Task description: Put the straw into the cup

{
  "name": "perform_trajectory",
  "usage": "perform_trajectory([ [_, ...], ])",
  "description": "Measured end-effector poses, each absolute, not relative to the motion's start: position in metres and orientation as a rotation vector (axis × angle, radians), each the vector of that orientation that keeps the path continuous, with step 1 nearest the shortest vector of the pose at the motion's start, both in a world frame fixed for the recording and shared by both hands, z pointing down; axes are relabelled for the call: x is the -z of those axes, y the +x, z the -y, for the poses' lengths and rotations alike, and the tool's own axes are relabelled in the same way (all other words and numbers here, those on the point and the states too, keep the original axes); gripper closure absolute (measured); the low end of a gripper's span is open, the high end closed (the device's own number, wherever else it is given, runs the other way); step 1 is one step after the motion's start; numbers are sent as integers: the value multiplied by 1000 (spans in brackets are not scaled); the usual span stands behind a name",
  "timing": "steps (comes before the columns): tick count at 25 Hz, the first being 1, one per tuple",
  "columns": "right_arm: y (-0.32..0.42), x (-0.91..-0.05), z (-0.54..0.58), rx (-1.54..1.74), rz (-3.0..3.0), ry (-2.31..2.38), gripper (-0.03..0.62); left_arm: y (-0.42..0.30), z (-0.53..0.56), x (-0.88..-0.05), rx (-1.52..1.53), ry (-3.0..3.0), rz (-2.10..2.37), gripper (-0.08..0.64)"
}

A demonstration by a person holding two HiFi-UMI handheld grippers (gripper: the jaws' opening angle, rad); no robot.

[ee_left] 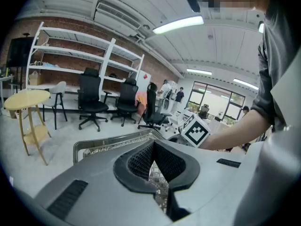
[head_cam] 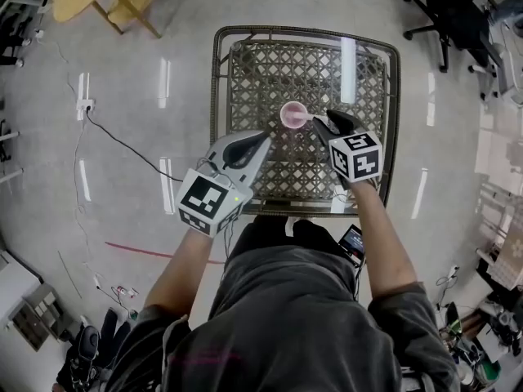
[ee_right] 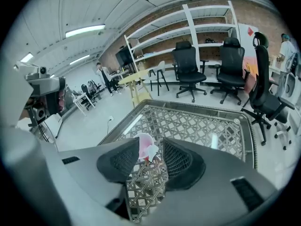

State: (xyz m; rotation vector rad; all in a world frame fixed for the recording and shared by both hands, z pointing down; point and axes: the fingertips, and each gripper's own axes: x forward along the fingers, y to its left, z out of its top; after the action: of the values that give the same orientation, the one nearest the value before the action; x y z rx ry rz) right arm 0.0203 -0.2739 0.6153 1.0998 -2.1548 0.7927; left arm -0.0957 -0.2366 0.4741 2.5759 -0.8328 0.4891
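Head view: looking down on a square table (head_cam: 216,88) with a woven top under glass. Small pink cup (head_cam: 293,114) standing up near the middle of it. Right gripper (head_cam: 323,123) just beside the cup, on its right side, tipped down toward it. Left gripper (head_cam: 260,140) lower in the picture and to the left, near the cup but not touching it. Grey floor all around, with a thin black cable (head_cam: 122,145) lying on it at the left.

Right gripper view: same pink cup (ee_right: 142,142) seen just past the tips of the right gripper (ee_right: 150,147). Jaws wide apart, gripping nothing. White straw (ee_right: 153,152) resting in the cup, top end leaning out over the rim. Seen in the gap between the two tips, touched by neither. Woven table (ee_right: 197,121) stretching out behind. Black office chairs (ee_right: 188,65) and white shelves (ee_right: 207,22) far back by a brick wall.

Left gripper view: left gripper (ee_left: 153,142) with jaws squeezed together at the tips. Nothing held between them. Just a bit of the woven table (ee_left: 103,142) peeking out past them. Marker cube (ee_left: 195,130) of the right gripper off to the right, with a bare arm behind it. Round yellow table (ee_left: 26,98) and more black chairs (ee_left: 91,95) standing on the floor.
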Motion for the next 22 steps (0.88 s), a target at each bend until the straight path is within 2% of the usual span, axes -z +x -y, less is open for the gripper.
perform_trajectory([
  [18, 36, -527, 236, -655, 2321, 1142, 476, -69, 202, -436, -485, 2671, 861, 551],
  [22, 41, -505, 225, -626, 2360, 1160, 510, -61, 192, -431, -492, 2682, 860, 549],
])
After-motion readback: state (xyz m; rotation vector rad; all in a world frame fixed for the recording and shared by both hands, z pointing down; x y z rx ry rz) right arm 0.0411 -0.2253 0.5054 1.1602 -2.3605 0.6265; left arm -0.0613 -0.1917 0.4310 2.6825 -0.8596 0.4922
